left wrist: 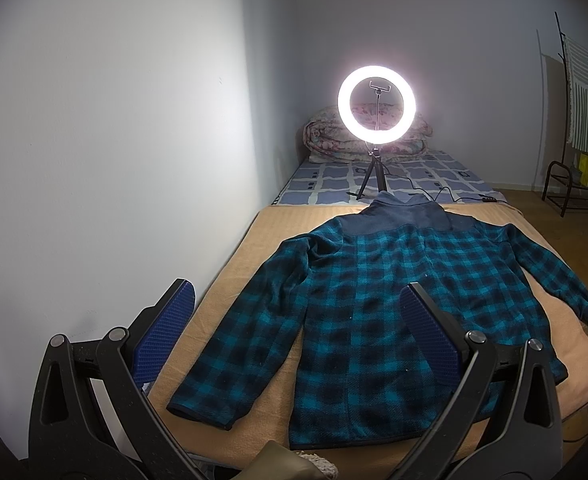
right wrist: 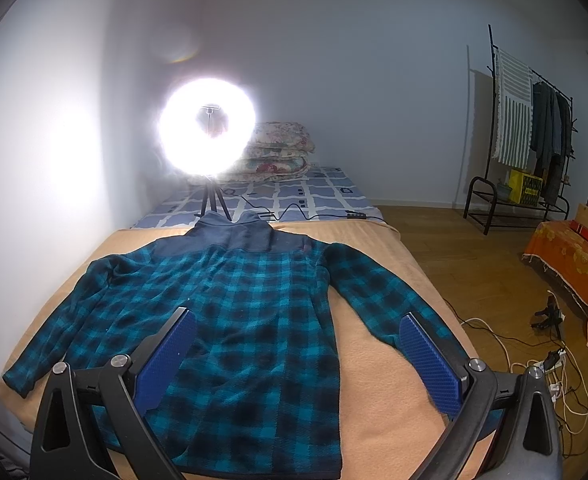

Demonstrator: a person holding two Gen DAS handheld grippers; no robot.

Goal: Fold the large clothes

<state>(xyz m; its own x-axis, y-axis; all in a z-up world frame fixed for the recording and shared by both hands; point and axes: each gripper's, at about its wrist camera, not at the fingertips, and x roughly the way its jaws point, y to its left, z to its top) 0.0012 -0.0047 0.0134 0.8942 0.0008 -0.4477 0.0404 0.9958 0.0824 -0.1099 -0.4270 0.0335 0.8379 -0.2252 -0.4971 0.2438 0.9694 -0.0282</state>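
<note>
Hand-held grippers, left [left wrist: 298, 328] and right [right wrist: 298, 354], hover spread above plaid jacket [right wrist: 230, 320].

- A lit ring light [left wrist: 376, 105] stood on a small black tripod [left wrist: 372, 178] at the far part of the bed.
- A folded floral quilt [right wrist: 278, 152] lay behind it against the wall.
- A blue-and-white checked sheet [right wrist: 294, 196] covered the far end of the bed; a tan blanket [right wrist: 374, 360] covered the near part.
- A black cable [right wrist: 294, 212] trailed across the sheet.
- A black clothes rack [right wrist: 526, 132] stood by the far wall, hung with a striped cloth and dark garments.
- A yellow crate [right wrist: 528, 191] sat on its lower shelf.
- An orange patterned cloth [right wrist: 570, 272] draped some low furniture at the right.
- White and black cords [right wrist: 550, 368] tangled on the wooden floor [right wrist: 474, 264].
</note>
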